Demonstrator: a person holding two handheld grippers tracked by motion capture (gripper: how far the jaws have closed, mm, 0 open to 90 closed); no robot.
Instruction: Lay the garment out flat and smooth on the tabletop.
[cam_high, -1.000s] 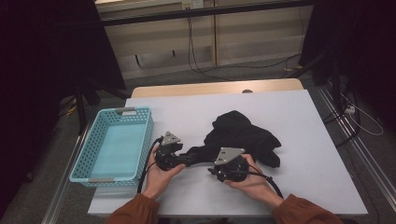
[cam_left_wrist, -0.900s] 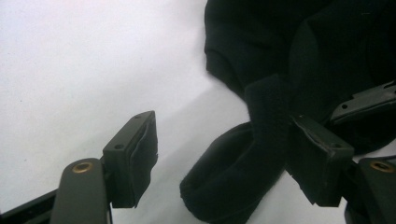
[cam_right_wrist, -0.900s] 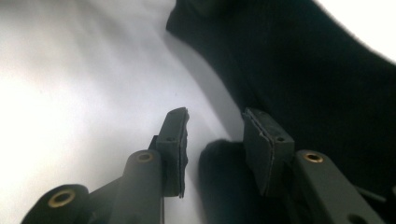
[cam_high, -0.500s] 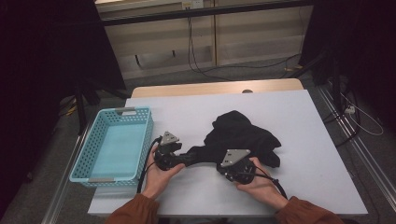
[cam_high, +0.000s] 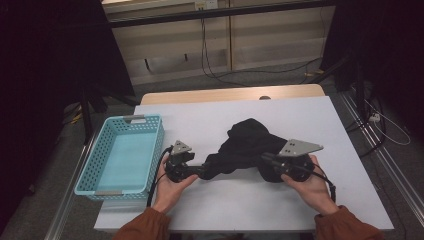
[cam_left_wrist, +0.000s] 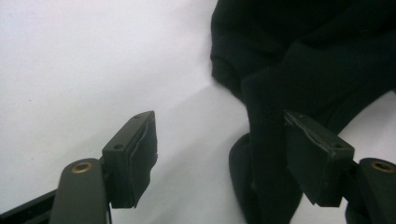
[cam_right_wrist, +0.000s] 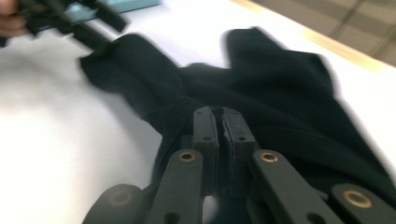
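A black garment lies crumpled on the white table, and a narrow part of it stretches left toward my left gripper. In the left gripper view, that gripper is open; the cloth runs between the jaws beside the right pad, and the pads do not press on it. My right gripper is at the garment's right side, lifted a little. In the right gripper view, its jaws are closed together on a fold of the black cloth. The left gripper appears blurred at the top left there.
A light blue plastic basket stands at the table's left edge, close to my left hand. Bare white tabletop lies behind and to the right of the garment. Dark cables and stands surround the table on the floor.
My right gripper has closed on the cloth and moved right and slightly up, drawing the garment's near edge with it. The left gripper has stayed put.
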